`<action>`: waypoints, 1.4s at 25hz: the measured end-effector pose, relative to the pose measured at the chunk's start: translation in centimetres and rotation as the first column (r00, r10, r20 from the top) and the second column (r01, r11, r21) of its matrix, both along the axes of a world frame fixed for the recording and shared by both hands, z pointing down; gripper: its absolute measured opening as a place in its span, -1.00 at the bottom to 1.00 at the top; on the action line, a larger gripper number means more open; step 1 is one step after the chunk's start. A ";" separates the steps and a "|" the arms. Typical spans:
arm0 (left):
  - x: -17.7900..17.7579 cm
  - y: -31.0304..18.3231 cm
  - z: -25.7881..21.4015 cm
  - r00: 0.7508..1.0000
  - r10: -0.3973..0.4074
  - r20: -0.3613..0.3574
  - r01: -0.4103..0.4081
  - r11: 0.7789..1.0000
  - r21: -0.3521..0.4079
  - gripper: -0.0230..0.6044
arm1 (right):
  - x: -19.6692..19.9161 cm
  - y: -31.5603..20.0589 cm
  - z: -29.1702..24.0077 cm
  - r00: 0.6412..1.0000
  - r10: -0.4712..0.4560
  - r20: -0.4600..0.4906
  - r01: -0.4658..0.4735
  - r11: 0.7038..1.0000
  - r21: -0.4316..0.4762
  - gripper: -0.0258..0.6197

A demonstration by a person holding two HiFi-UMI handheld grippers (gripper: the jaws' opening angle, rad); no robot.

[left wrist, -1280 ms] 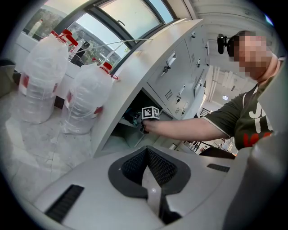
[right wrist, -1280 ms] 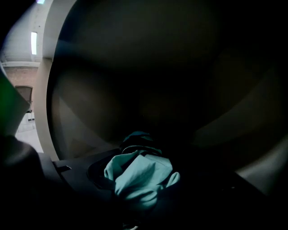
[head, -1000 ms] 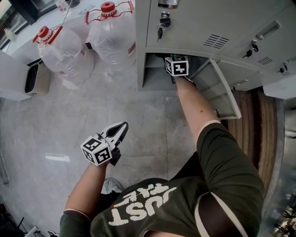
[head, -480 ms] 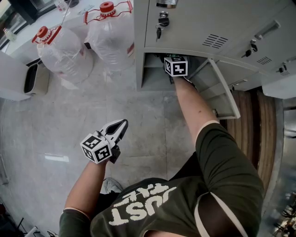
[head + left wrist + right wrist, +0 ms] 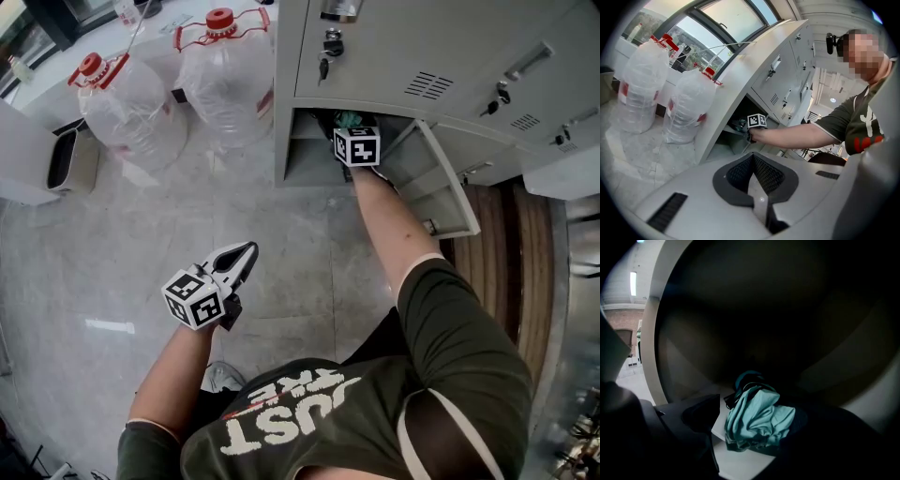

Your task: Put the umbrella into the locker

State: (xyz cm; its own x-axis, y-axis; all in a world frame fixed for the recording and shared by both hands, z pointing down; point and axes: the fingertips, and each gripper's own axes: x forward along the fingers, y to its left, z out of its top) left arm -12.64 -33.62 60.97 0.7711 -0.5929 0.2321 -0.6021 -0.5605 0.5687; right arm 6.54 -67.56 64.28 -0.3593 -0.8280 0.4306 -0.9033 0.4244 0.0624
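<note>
Grey locker (image 5: 394, 56) bank: one lower compartment stands open, its door (image 5: 436, 183) swung out to the right. Two large clear water jugs (image 5: 131, 103) with red caps stand on the floor beside the bank, to its left. The teal umbrella (image 5: 761, 425) lies folded and bunched on the floor of the open compartment. The right hand-held gripper (image 5: 757, 414) reaches into that compartment. Its jaws have just been opening and now stand wide on either side of the umbrella, no longer clamping it. The left hand-held gripper (image 5: 246, 253) hangs over the floor, well apart from the locker, jaws closed together and empty.
</note>
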 end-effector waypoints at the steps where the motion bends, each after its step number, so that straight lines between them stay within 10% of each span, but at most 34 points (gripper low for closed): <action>1: 0.0 0.1 -0.1 1.000 0.001 0.000 -0.001 1.000 0.003 -0.90 | 0.1 0.4 0.0 1.000 0.006 0.007 -0.006 1.000 -0.003 0.23; 17: 1.0 0.0 -2.3 1.000 0.011 0.020 -0.013 0.994 0.109 -0.90 | 1.6 10.7 -0.7 0.999 -0.011 0.052 0.015 0.997 -0.071 0.23; 28: 0.8 -3.4 -7.6 0.997 -0.032 0.073 0.013 0.970 0.241 -0.90 | -0.6 19.1 -14.0 0.960 -0.209 0.184 0.209 0.978 0.024 0.20; 31: 1.0 -5.2 -10.4 0.994 -0.053 0.099 0.021 0.955 0.297 -0.90 | 0.2 20.0 -17.3 0.949 -0.212 0.233 0.201 0.977 0.072 -0.49; 35: 3.1 -7.2 -14.2 0.996 -0.049 0.076 0.023 0.950 0.311 -0.90 | 1.5 20.5 -20.2 0.948 -0.249 0.197 0.237 0.968 0.083 -0.76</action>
State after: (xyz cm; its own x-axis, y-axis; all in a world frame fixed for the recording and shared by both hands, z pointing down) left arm -9.50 -40.86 46.74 0.7343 -0.6723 0.0936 -0.6618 -0.6785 0.3188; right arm 8.07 -47.04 44.05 -0.6278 -0.7258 0.2812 -0.7693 0.6336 -0.0823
